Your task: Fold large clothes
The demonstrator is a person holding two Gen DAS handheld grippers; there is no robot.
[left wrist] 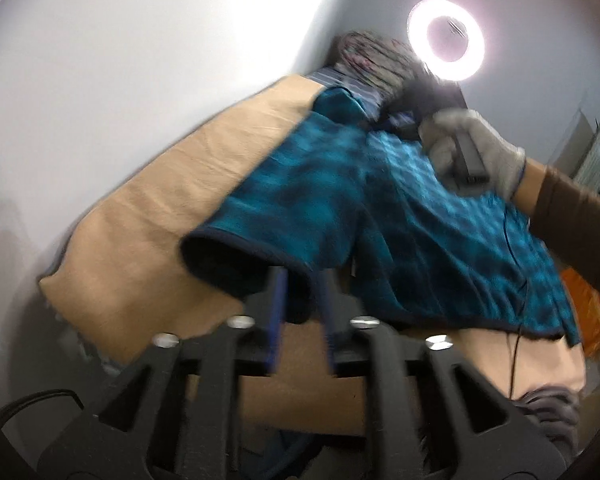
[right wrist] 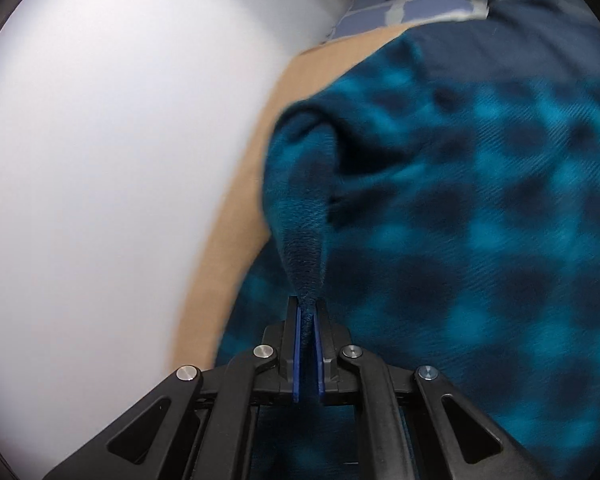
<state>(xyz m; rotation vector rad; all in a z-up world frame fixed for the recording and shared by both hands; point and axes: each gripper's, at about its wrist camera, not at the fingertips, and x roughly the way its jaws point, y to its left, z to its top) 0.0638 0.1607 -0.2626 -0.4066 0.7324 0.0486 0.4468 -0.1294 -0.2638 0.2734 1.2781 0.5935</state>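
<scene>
Teal fleece garment (right wrist: 480,200) pinched in right hand-held gripper (right wrist: 307,312).

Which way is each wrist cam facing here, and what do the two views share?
Left wrist: sits on the left gripper, looks along its fingers across the tan table cover; sleeve cuff between the fingers; person's gloved right hand shows.
Right wrist: sits on the right gripper, faces a white wall, shut on a pinch of fabric.
Shared: the teal plaid fleece garment and the table cover.
</scene>
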